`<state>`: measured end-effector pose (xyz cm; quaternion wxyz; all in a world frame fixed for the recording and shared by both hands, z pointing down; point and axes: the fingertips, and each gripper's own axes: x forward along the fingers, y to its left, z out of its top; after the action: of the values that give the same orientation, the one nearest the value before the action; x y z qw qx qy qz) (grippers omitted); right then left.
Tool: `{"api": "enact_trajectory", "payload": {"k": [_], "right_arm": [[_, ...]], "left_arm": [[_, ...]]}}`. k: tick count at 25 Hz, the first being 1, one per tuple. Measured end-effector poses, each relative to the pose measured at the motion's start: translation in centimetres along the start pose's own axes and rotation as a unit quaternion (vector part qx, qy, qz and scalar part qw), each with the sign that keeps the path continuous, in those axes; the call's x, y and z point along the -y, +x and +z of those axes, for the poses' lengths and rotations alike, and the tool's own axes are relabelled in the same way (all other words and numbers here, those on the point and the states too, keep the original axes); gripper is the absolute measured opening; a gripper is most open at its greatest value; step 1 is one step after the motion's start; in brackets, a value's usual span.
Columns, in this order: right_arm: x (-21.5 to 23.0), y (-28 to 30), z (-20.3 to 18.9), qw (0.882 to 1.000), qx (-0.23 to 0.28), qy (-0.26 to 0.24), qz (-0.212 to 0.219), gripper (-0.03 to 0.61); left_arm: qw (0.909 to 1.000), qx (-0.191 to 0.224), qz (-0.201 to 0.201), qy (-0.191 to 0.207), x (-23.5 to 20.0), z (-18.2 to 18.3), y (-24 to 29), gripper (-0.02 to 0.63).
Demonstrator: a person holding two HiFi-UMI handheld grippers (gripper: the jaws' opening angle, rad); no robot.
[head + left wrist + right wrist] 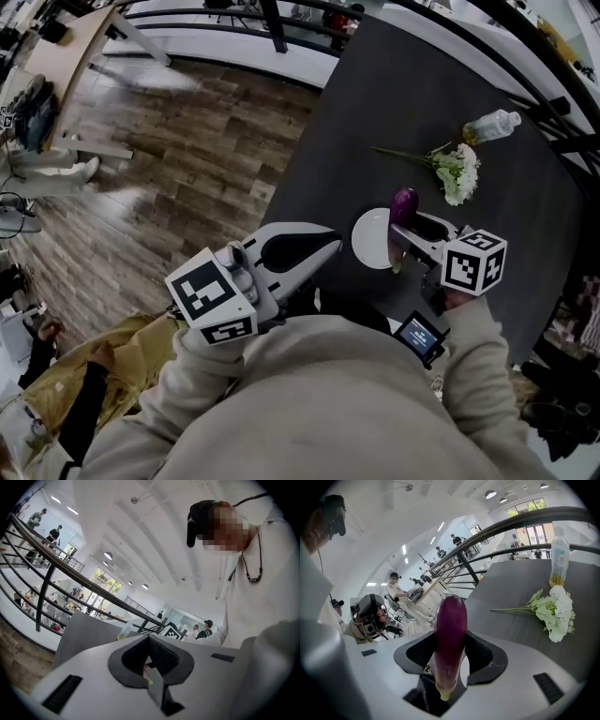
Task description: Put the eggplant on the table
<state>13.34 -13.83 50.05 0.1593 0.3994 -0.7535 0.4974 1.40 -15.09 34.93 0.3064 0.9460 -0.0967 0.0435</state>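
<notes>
Right gripper [409, 232]: jaws clamp the eggplant [450, 634] lengthwise, stem end inward, purple tip out. It is held aloft by the plate [367, 242] rim, not yet on the tabletop [403, 103], and tilted down, probably to lay it flat. Left gripper [319, 246]: jaws closed, empty, near the body, likely just kept clear.
</notes>
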Motion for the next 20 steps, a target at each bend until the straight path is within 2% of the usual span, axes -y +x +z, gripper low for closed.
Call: {"api": "enact_trajectory", "payload": {"k": [11, 20], "right_arm": [[3.4, 3.8, -4.0, 0.998, -0.064, 0.008, -0.021, 0.212], [6.4, 6.1, -7.3, 0.99, -0.126, 0.017, -0.055, 0.213]], "left_arm": [[0.9996, 0.014, 0.025, -0.008, -0.4, -1.0, -1.5, 0.006], [0.9989, 0.022, 0.04, -0.014, -0.9, -1.2, -2.3, 0.006]]}}
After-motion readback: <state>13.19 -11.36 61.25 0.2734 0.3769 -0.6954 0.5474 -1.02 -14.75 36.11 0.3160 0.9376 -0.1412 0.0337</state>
